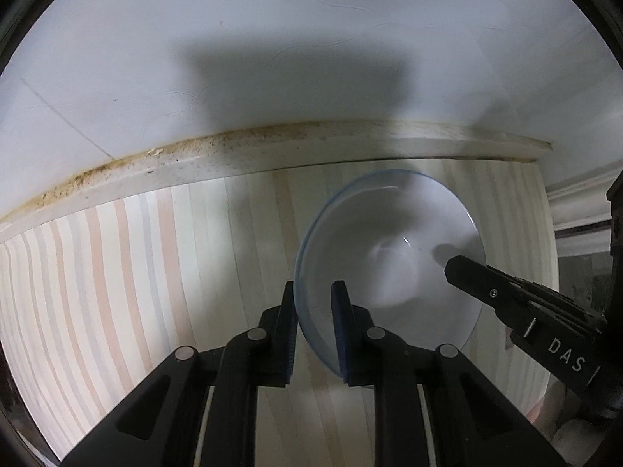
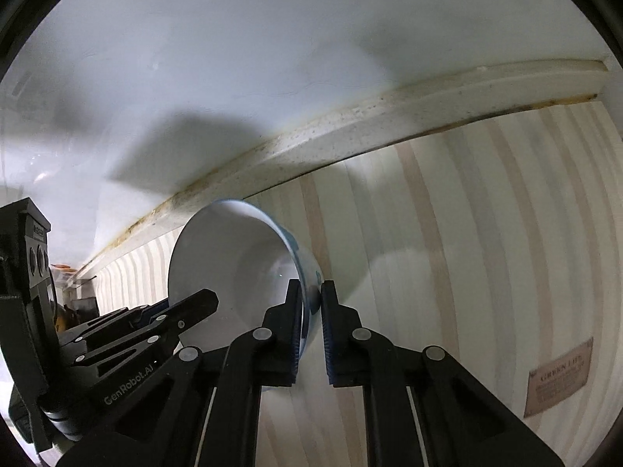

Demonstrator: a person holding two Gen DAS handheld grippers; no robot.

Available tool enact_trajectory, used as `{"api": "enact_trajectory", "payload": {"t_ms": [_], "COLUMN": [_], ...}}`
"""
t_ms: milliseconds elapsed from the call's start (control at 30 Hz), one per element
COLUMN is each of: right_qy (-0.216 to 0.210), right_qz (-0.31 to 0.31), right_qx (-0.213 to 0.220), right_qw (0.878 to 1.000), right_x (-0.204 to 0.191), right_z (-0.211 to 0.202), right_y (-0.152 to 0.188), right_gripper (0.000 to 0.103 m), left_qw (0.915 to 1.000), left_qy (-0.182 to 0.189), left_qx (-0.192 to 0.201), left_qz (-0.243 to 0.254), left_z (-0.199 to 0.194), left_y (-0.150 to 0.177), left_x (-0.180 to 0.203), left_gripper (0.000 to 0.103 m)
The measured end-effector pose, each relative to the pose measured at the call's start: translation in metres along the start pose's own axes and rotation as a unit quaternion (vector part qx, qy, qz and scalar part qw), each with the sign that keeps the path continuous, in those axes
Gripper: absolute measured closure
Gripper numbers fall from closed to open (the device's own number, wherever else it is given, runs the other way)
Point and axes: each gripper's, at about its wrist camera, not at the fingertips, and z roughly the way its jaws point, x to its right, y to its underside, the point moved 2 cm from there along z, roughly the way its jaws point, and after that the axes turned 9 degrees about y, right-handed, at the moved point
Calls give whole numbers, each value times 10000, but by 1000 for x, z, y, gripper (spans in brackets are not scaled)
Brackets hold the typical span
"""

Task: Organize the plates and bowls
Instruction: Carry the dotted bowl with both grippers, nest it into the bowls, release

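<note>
Left gripper (image 1: 314,292) clamped shut on near rim of white bowl (image 1: 393,249), right gripper (image 2: 310,292) clamped on opposite blue-patterned rim, bowl set on striped cloth (image 1: 117,272), near stained white ledge (image 1: 241,151) below wall.

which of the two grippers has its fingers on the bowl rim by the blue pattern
The right gripper: it clamps the bowl wall where blue marks show outside. The left gripper clamps the opposite, plain rim.

Striped mat (image 1: 117,272) lies open left; wall (image 1: 272,39) closes off behind bowl (image 1: 389,241).
</note>
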Motion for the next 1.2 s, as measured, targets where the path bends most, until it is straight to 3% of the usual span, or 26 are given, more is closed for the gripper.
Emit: {"api": "enact_trajectory", "payload": {"t_ms": [200, 633, 900, 1200], "right_qy": [55, 32, -17, -5], "right_qz": [-5, 41, 126, 308], "right_qx": [157, 438, 503, 415], "right_qw": [9999, 9990, 9987, 9987], "right_x": [2, -6, 0, 18], "right_z": [-39, -125, -158, -166], "right_y": [24, 116, 189, 254], "right_gripper": [92, 92, 92, 92], "left_qw": [9995, 9971, 9956, 9943], "left_qy": [79, 200, 245, 343], "left_qx": [112, 209, 105, -198], "left_qz": [272, 697, 903, 992], "left_z": [-31, -105, -112, -103], "left_y": [16, 75, 128, 176], "left_x": [14, 40, 52, 60], "left_gripper": [88, 88, 88, 88]}}
